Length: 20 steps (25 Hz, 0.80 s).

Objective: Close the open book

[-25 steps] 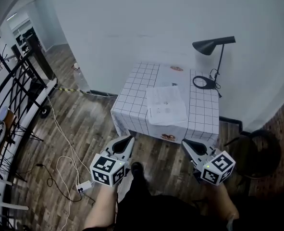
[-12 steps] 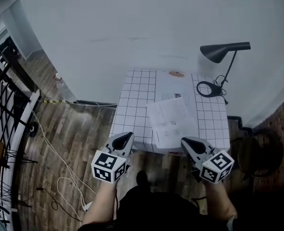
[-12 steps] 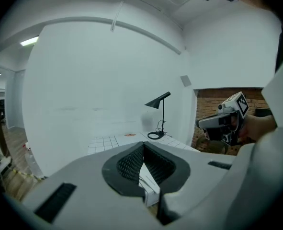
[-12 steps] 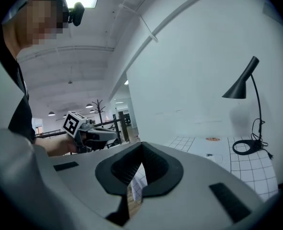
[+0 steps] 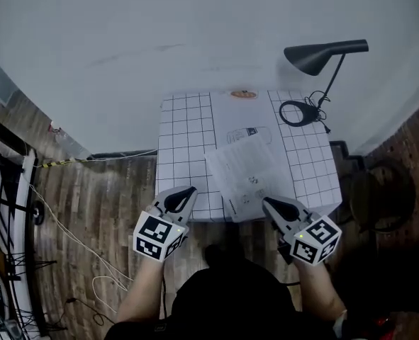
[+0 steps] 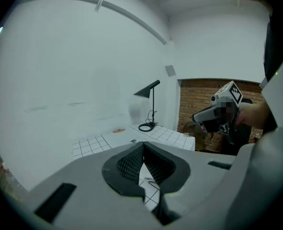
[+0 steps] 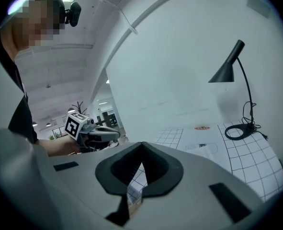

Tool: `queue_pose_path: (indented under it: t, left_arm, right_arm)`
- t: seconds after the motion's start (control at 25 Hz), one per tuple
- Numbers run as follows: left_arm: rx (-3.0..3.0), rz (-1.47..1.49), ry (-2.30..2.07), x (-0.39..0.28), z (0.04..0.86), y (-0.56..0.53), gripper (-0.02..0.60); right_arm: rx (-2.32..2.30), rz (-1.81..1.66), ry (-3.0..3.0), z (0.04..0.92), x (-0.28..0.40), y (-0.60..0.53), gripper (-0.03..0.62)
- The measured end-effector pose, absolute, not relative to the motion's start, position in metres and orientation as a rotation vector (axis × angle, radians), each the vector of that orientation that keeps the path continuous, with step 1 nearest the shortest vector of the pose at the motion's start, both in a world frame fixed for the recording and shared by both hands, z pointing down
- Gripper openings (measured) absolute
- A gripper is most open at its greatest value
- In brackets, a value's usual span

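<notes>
An open book with white printed pages lies tilted on the table, which wears a white cloth with a black grid. Its near corner reaches the table's front edge. My left gripper hovers at the front edge, left of the book, jaws shut and empty. On the other side my right gripper sits just off the book's near right corner, also shut with nothing in it. In the left gripper view the closed tips point over the table toward the lamp. Through the right gripper view the tips meet with the grid cloth behind them.
A black desk lamp stands at the table's back right, its round base and cord on the cloth. A small orange mark sits at the back edge. White wall behind; wood floor with cables to the left; a dark chair on the right.
Both grippers have travelled forward from over the floor to the table's front edge, staying shut. The table and book now fill the middle of the head view, much nearer.
</notes>
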<state>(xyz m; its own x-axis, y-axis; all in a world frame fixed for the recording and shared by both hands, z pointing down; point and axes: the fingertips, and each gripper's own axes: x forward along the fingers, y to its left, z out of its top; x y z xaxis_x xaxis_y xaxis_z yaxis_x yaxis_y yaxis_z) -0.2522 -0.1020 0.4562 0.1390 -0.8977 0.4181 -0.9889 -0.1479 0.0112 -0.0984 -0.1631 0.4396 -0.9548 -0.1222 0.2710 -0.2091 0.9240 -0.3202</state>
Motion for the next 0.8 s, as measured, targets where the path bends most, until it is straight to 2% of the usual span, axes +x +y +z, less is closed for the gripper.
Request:
queue_pose_path:
  t: [0.48, 0.8]
  left_arm:
    - [2.164, 0.753, -1.631, -0.190, 0.501, -0.141, 0.009]
    - [2.292, 0.861, -1.364, -0.180, 0.548, -0.138, 0.012]
  right_arm:
    - [0.205, 0.637, -2.814, 0.472, -0.093, -0.206, 0.005]
    - [0.337, 0.693, -2.753, 0.492, -0.100, -0.194, 0.004]
